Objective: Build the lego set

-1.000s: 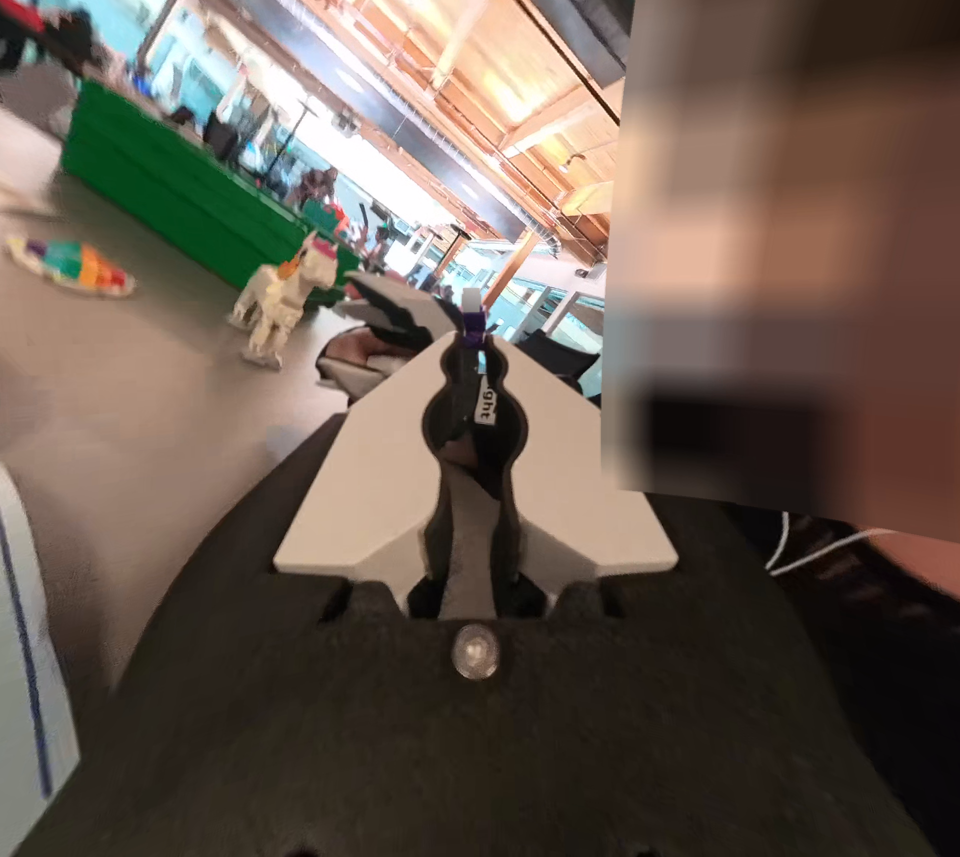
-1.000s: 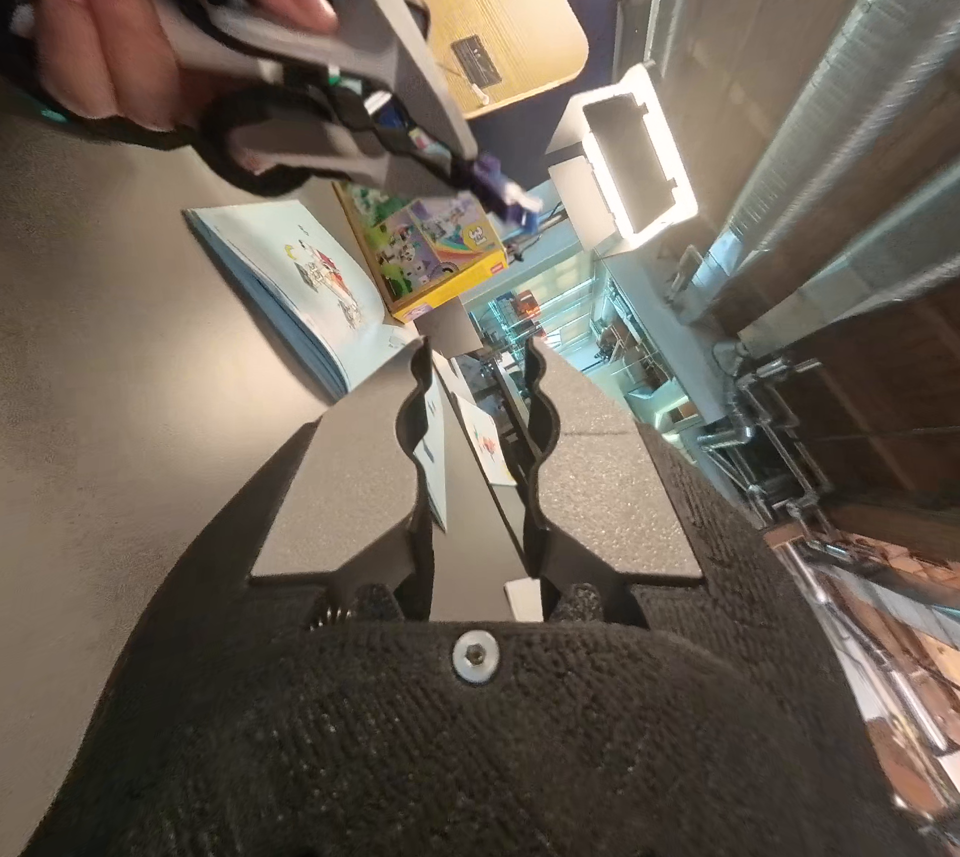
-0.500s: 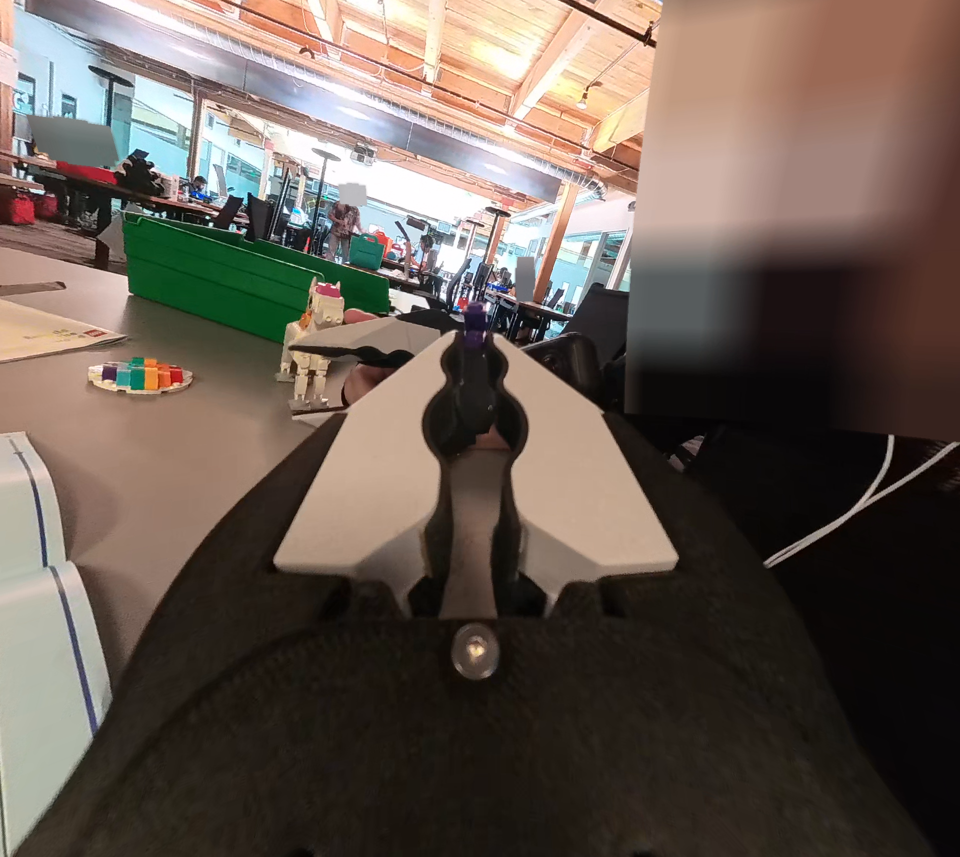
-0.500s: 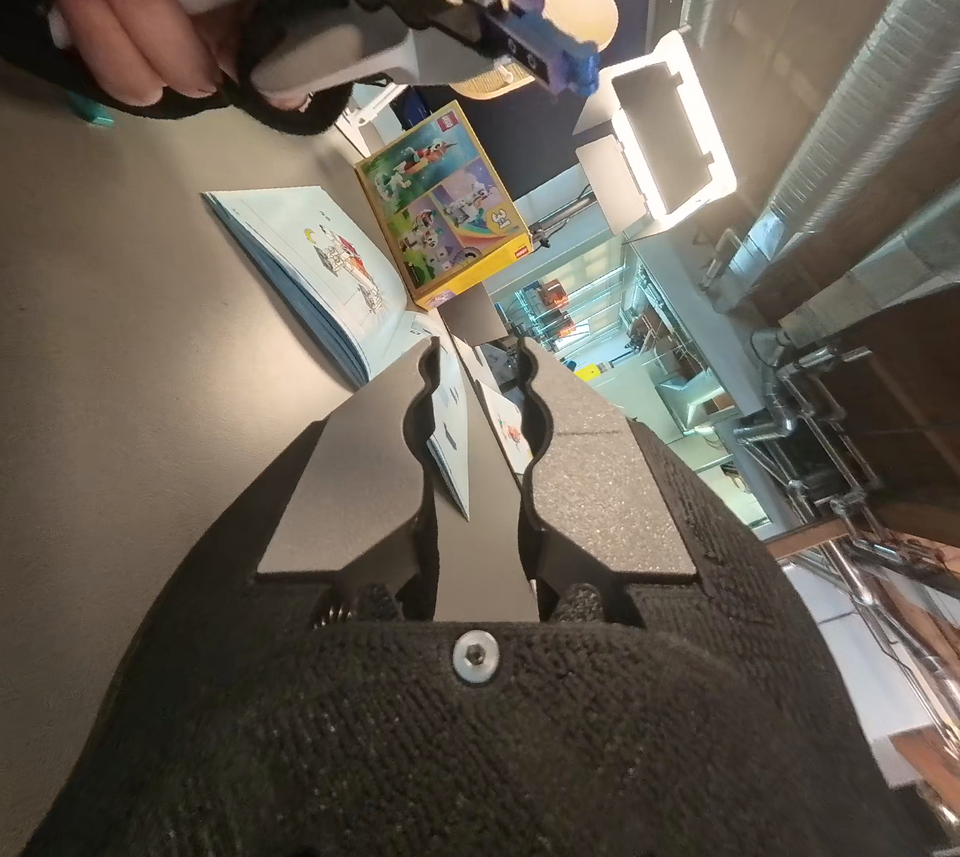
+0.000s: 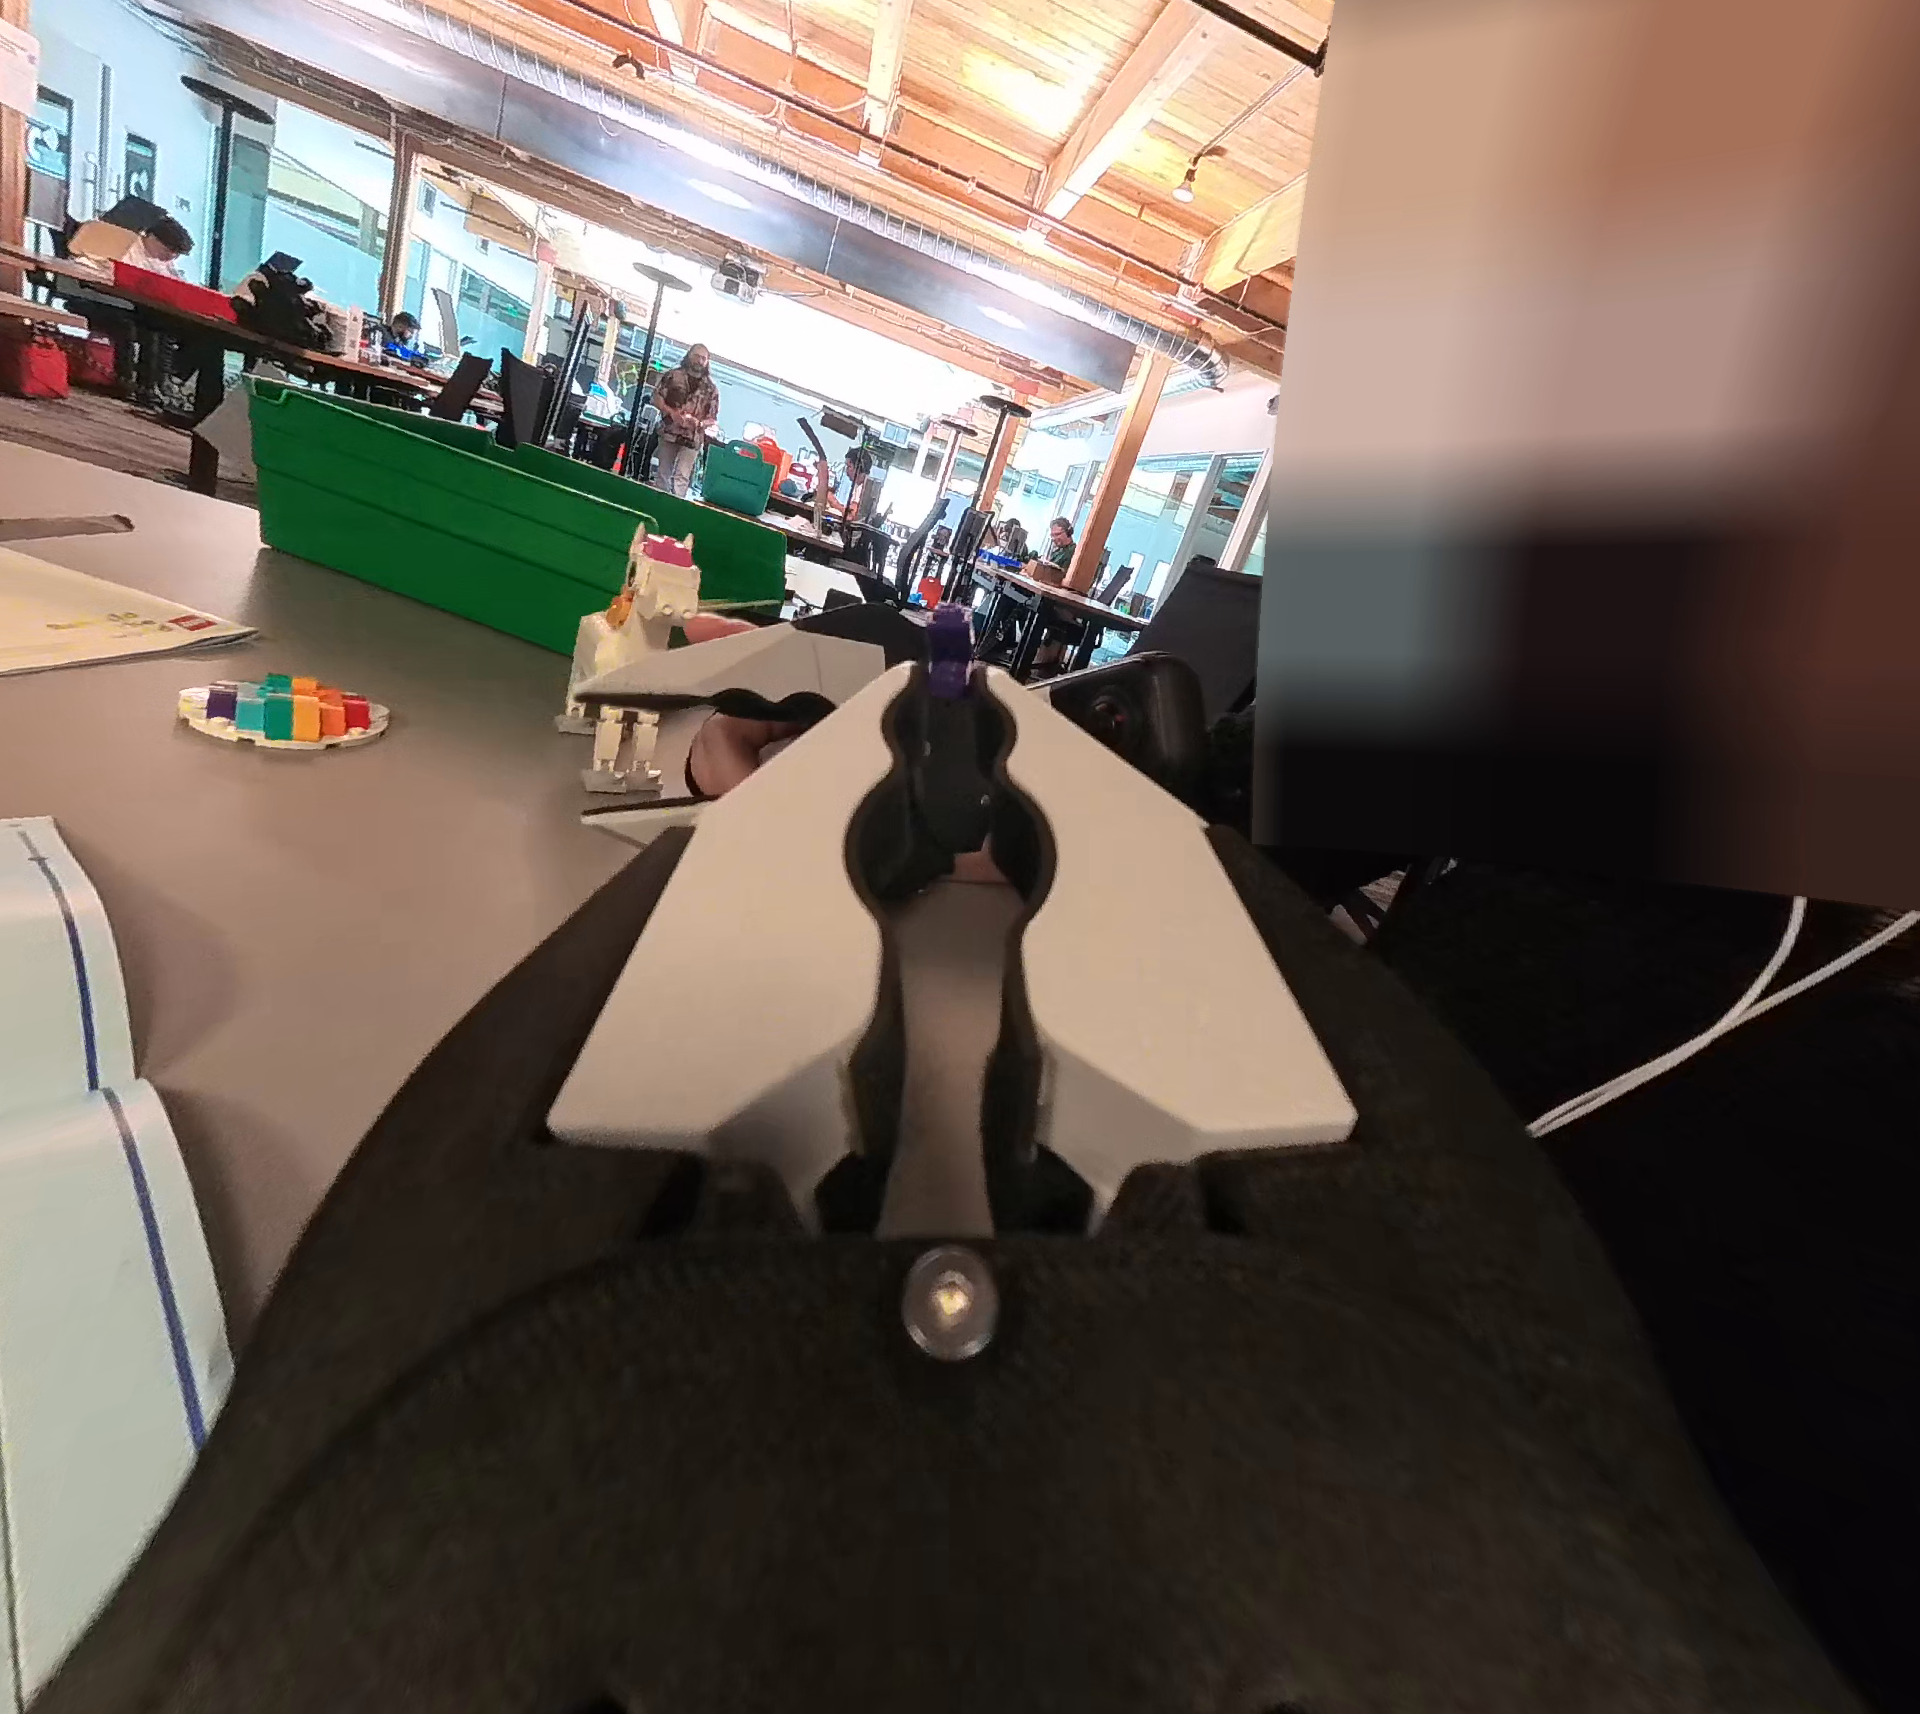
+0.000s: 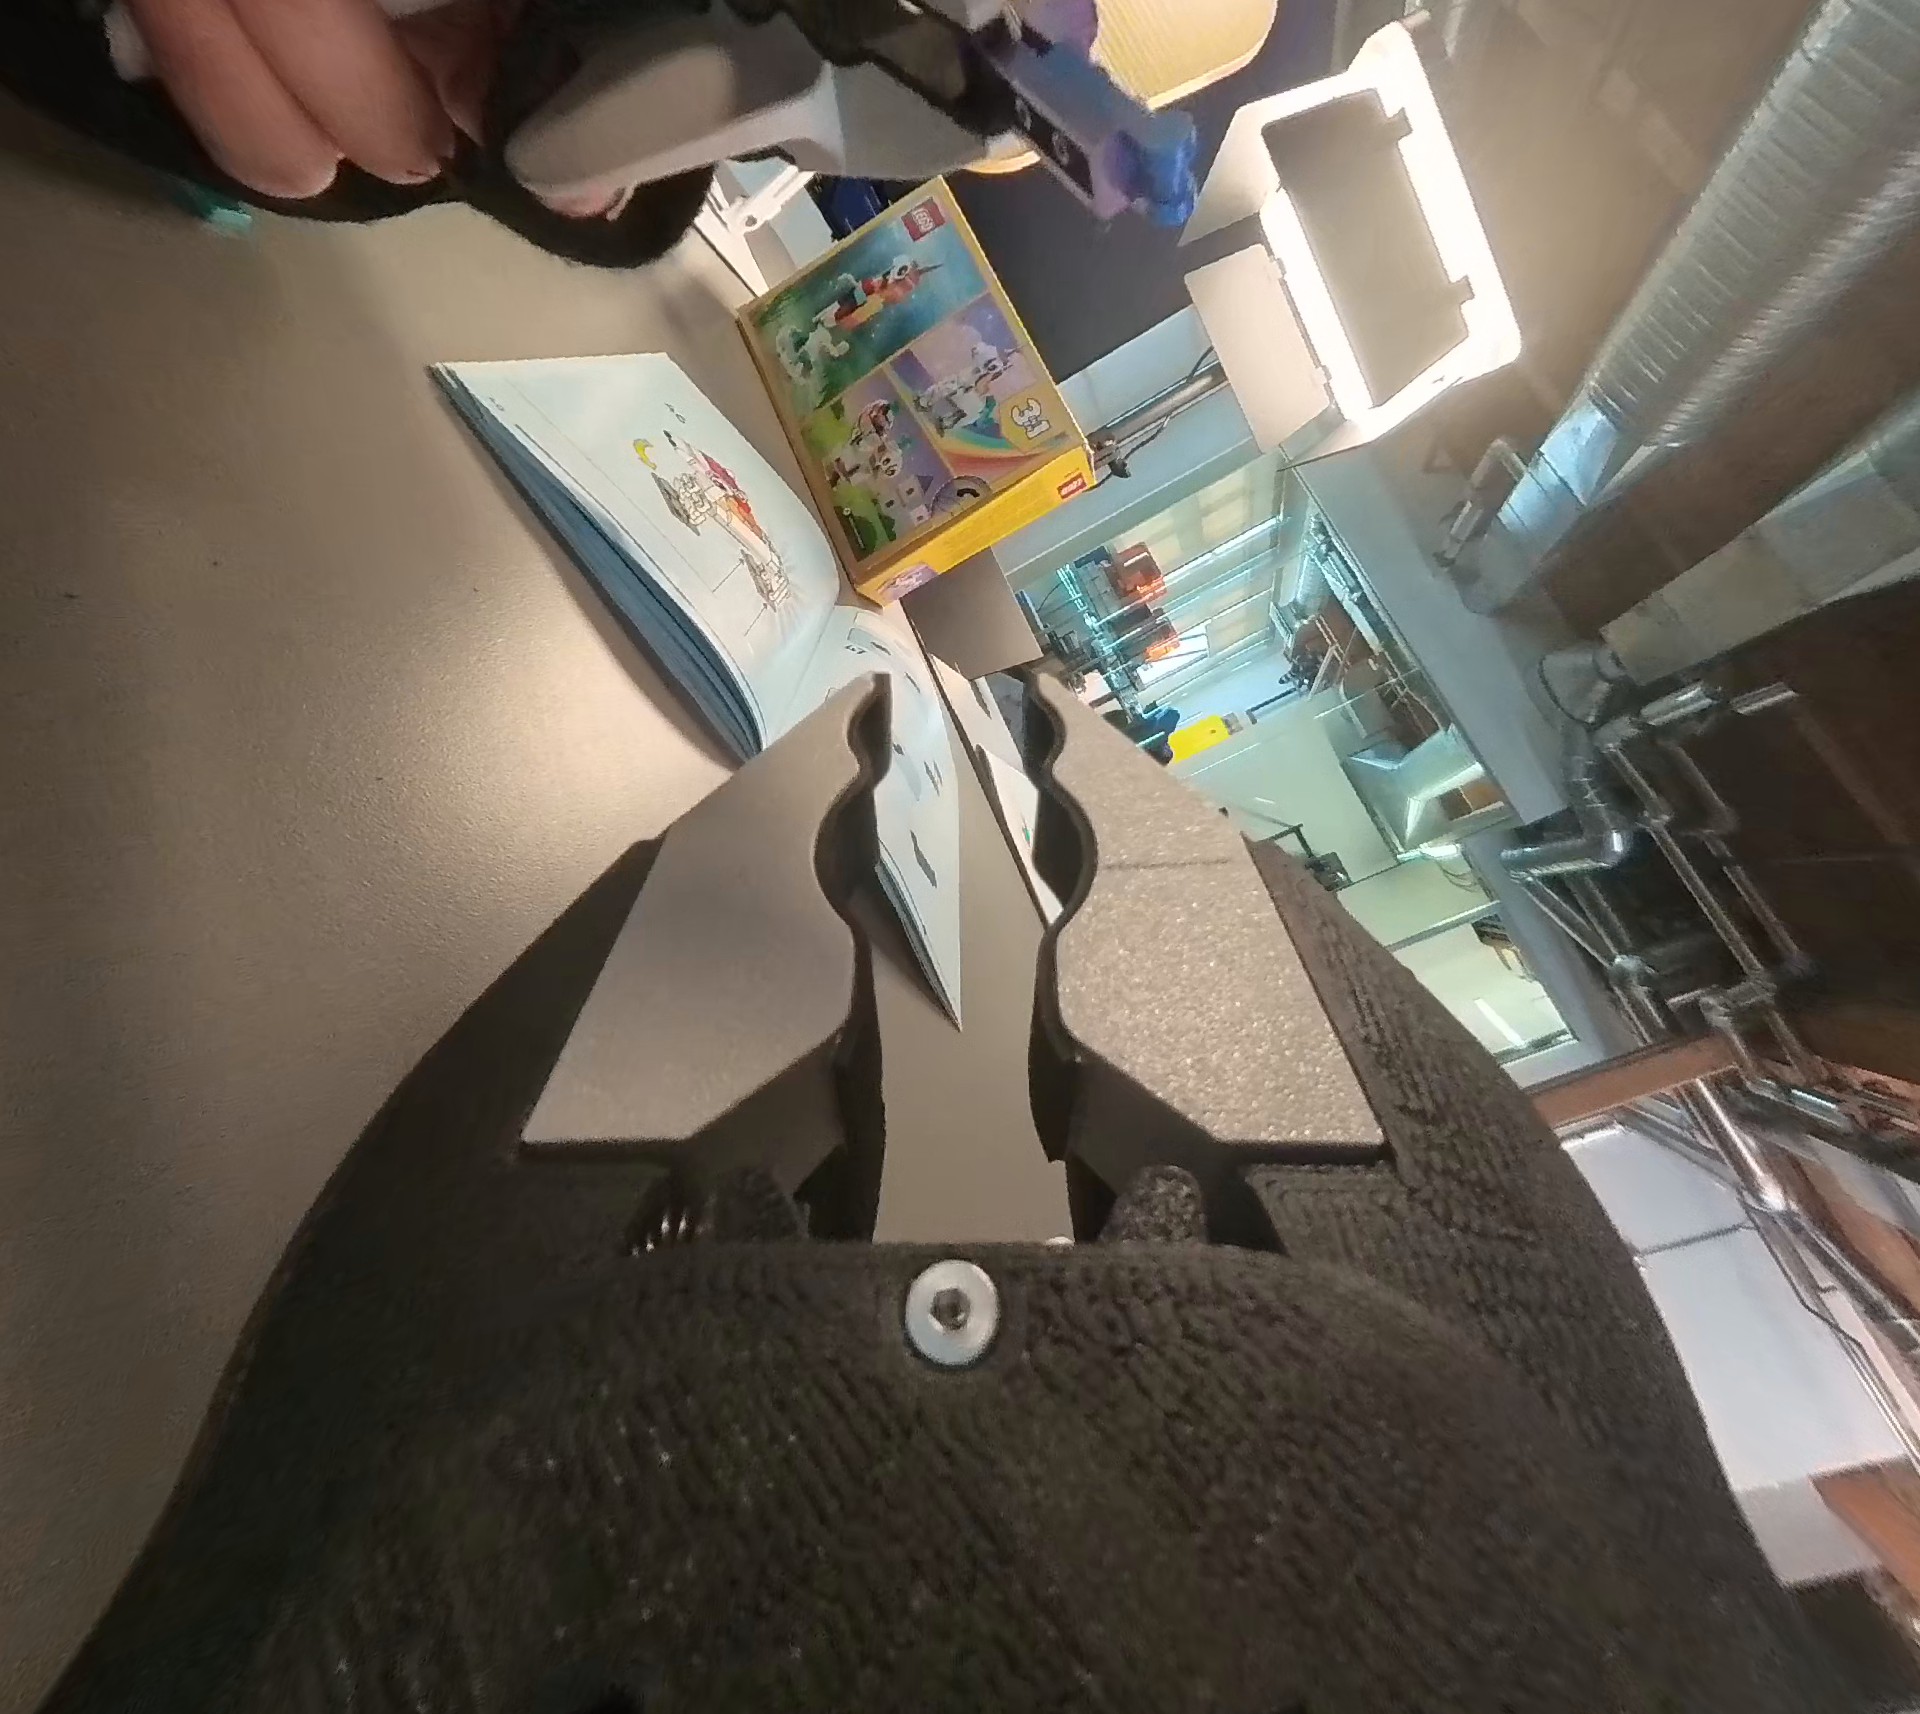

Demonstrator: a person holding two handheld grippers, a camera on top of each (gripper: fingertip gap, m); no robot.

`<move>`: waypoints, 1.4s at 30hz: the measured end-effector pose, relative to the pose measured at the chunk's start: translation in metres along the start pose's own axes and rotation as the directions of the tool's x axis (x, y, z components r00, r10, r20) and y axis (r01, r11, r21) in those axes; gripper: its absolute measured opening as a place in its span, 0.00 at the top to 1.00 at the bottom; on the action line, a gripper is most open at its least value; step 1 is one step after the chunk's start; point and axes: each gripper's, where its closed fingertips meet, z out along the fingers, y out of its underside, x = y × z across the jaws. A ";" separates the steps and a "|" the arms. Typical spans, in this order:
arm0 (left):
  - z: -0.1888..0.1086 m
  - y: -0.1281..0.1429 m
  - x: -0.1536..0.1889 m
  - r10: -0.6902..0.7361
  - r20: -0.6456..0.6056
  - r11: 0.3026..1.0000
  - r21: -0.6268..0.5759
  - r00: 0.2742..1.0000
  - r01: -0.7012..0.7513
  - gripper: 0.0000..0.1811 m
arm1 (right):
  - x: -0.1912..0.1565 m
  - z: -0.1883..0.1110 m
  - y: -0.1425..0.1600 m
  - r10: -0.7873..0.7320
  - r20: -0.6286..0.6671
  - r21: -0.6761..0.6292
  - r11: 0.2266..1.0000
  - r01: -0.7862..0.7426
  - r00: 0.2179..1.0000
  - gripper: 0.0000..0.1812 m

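Since a second ago my left gripper has levelled out from a steep tilt, so the table sits flat again. It's pinched shut on a small purple brick piece, held up off the table, near side of the white unicorn model. Piece looks light, rigid and easy to pop apart, so I'd grab its flat sides. Right gripper is empty, jaws apart, rolled sideways, pointing at the instruction booklet.
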 end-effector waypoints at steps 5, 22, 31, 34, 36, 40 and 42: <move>0.000 0.001 -0.002 -0.020 0.005 1.000 -0.010 1.000 0.020 0.96 | 0.000 0.000 0.000 0.004 0.004 0.001 1.000 -0.004 1.000 0.88; -0.001 0.002 -0.006 -0.069 0.011 0.998 -0.007 0.998 0.069 0.96 | -0.002 0.001 0.001 0.015 0.010 -0.005 1.000 -0.015 1.000 0.90; -0.001 0.001 -0.008 -0.078 0.015 0.997 -0.003 0.997 0.078 0.96 | -0.004 0.001 0.002 0.014 0.016 -0.011 1.000 -0.013 1.000 0.90; -0.001 0.001 -0.008 -0.081 0.015 0.997 -0.002 0.997 0.081 0.96 | -0.005 0.001 0.003 0.012 0.021 -0.014 1.000 -0.011 1.000 0.91; -0.001 0.001 -0.008 -0.082 0.016 0.997 -0.001 0.996 0.082 0.96 | -0.006 0.002 0.004 0.017 0.026 -0.019 1.000 -0.016 1.000 0.91; -0.001 0.002 -0.008 -0.079 0.017 0.997 -0.004 0.997 0.079 0.96 | -0.008 0.002 0.005 0.027 0.037 -0.031 0.999 -0.026 0.999 0.92; 0.000 0.004 -0.007 -0.062 0.018 0.998 -0.019 0.998 0.062 0.96 | -0.008 0.002 0.005 0.027 0.040 -0.032 0.999 -0.026 0.999 0.92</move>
